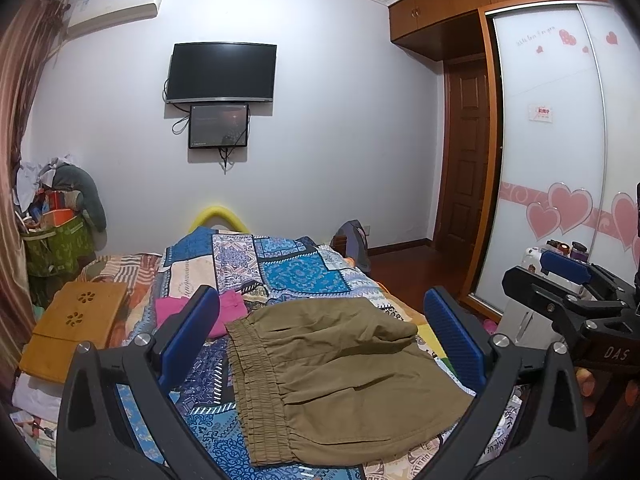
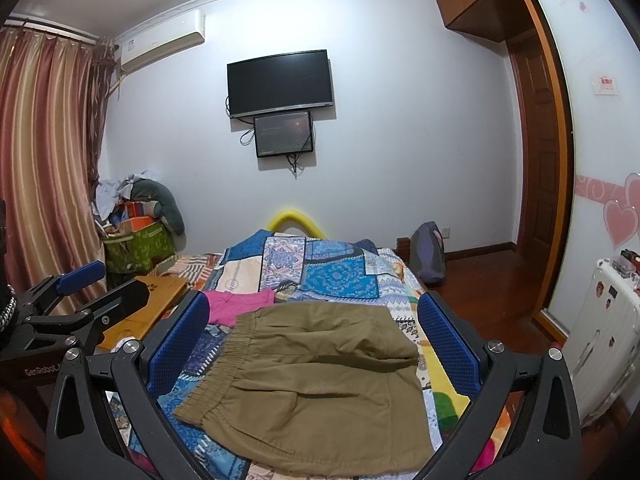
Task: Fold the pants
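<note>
Olive-brown pants (image 1: 336,376) lie folded into a compact rectangle on the patchwork bedspread (image 1: 296,268), elastic waistband at the left. They also show in the right wrist view (image 2: 320,384). My left gripper (image 1: 320,324) is open and empty, held above the pants with blue pads either side. My right gripper (image 2: 312,328) is open and empty too, above the same pants. The right gripper also shows at the right edge of the left wrist view (image 1: 568,280); the left gripper shows at the left of the right wrist view (image 2: 100,280).
A pink garment (image 1: 224,312) lies on the bed behind the pants. A wooden lap tray (image 1: 76,328) sits at the bed's left. A full green basket (image 1: 56,244) stands by the curtain. A wardrobe with heart decals (image 1: 560,160) and a white cabinet (image 2: 600,340) stand right.
</note>
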Demonstrator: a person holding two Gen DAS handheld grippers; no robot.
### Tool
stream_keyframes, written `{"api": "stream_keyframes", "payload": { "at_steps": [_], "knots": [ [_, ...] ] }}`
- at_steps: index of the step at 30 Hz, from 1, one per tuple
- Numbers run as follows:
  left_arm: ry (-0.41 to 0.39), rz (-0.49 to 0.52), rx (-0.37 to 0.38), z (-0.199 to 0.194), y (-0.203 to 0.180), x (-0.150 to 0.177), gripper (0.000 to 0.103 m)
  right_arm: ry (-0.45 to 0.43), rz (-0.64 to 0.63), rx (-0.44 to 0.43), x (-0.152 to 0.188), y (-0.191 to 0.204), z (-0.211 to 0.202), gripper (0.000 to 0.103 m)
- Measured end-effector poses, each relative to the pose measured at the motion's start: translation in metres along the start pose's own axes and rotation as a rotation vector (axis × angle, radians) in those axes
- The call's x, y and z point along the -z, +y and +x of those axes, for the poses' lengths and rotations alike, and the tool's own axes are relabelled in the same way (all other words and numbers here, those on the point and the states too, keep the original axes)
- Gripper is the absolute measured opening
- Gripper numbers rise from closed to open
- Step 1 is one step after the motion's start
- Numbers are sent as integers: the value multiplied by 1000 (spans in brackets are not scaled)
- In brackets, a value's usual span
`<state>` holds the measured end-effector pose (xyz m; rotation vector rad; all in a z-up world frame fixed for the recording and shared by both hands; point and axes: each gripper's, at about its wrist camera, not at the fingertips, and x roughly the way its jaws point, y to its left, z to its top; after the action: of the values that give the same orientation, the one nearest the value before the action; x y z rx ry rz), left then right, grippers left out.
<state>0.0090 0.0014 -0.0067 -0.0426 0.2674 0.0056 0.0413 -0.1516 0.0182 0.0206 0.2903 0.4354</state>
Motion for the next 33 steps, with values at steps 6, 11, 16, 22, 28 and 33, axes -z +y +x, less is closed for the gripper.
{"api": "stream_keyframes", "payload": {
  "at_steps": [6,11,16,22,28,33],
  "knots": [
    [-5,0,-2,-1,-1,0,103,-8,3,-1,-1,0,-1,103],
    [-8,-2,3,-2,0,-1,103,-17,5,-3,-1,0,-2,103],
    [-13,0,7,-3,0,-3,103,-24,8,-5,-2,0,-4,103],
    [-15,2,6,-4,-1,-3,103,-25,7,-4,0,-1,-4,103],
    [-16,-3,7,-4,-1,-4,103,-25,8,-4,0,-1,-4,103],
    [-19,-5,6,-4,-1,-4,103,-25,9,-5,0,-1,-4,103]
  ]
}}
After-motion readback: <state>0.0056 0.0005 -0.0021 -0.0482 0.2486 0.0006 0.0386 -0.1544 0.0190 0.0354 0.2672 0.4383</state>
